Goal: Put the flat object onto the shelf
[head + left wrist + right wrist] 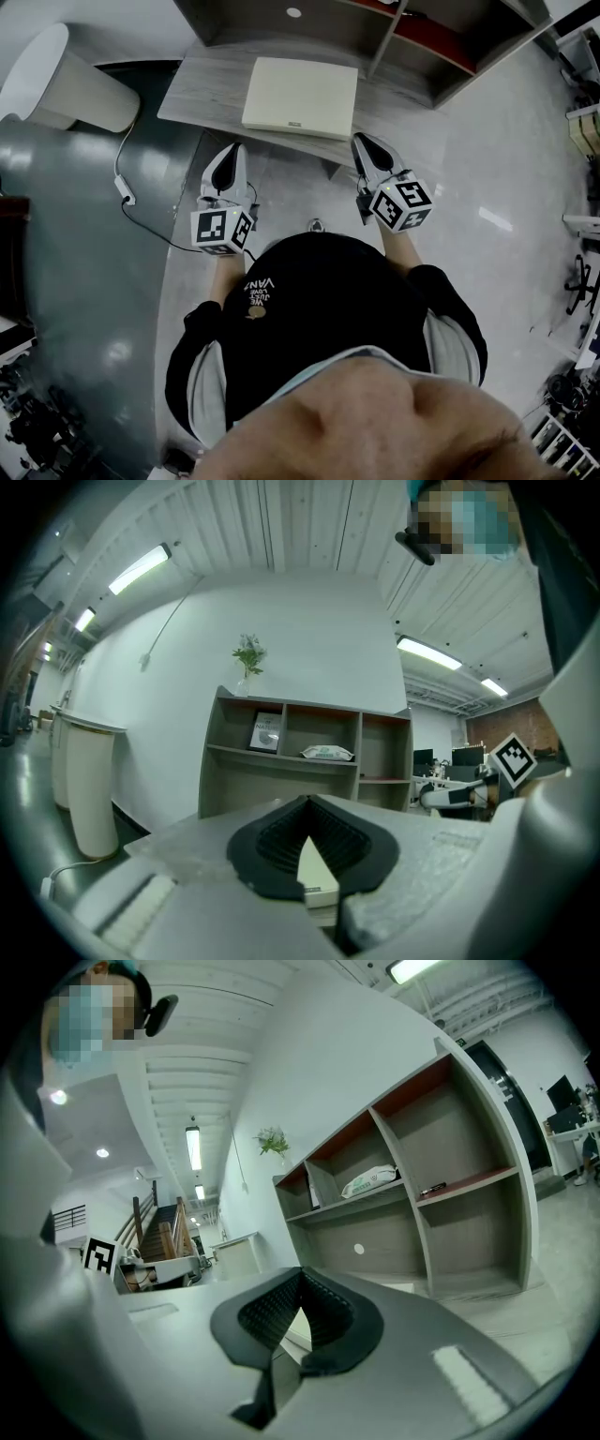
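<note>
flat object (301, 96): lies flat on the table (202, 89), in front of the shelf (386, 37), not yet on it.
left gripper (228, 161): jaws closed together, nothing held; the tip is near the near left corner of the flat object, but apart from it.
right gripper (367, 153): jaws closed together, empty; the tip is just beside the near right corner.
direction: the flat object is ahead, between both tips.
long axis: it seems to run left to right, though the shape is almost square.
nearer: the right gripper, I judge.

the flat object (300, 97) looks smooth, matt cream plastic; the table (202, 89) beneath shows pale wood grain; the floor (506, 187) at three o'clock is glossy; the left gripper (307, 806) has ribbed black pads (279, 841)
</note>
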Demonstrator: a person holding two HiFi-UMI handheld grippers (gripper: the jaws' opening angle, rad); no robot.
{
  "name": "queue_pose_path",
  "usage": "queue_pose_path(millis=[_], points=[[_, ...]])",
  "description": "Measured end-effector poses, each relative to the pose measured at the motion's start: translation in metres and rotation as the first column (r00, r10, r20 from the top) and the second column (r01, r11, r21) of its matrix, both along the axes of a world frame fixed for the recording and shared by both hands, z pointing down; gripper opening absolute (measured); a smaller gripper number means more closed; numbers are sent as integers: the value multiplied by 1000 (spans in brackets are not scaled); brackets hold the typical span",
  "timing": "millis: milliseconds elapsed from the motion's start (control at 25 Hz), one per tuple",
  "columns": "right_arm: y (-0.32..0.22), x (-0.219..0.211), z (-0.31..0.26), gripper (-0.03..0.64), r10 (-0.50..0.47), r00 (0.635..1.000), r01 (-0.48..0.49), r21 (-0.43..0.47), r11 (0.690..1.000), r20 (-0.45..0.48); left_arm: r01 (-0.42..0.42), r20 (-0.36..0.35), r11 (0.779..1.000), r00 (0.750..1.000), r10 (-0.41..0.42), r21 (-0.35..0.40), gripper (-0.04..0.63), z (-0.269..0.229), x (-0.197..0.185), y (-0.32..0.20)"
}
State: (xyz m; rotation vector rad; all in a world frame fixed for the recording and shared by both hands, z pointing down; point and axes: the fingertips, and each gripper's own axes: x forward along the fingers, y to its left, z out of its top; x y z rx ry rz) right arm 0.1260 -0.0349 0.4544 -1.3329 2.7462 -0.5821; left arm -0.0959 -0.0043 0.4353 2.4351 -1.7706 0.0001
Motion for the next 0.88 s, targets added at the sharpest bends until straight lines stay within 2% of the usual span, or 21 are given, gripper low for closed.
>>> queue_pose_path(millis=[400, 600, 880], points=[[-24, 4, 15, -2, -48, 999, 48, -31, 998, 5, 57, -9, 997, 998, -57, -50, 1, 20, 2, -12], [-39, 2, 15, -2, -24, 1000, 24, -31, 999, 12, 24, -3, 998, 1000, -24, -50, 1, 20, 2, -40], [-61, 11, 20, -2, 58, 998, -57, -53, 997, 11, -26, -9, 998, 1000, 26, -54, 1, 19, -1, -88]])
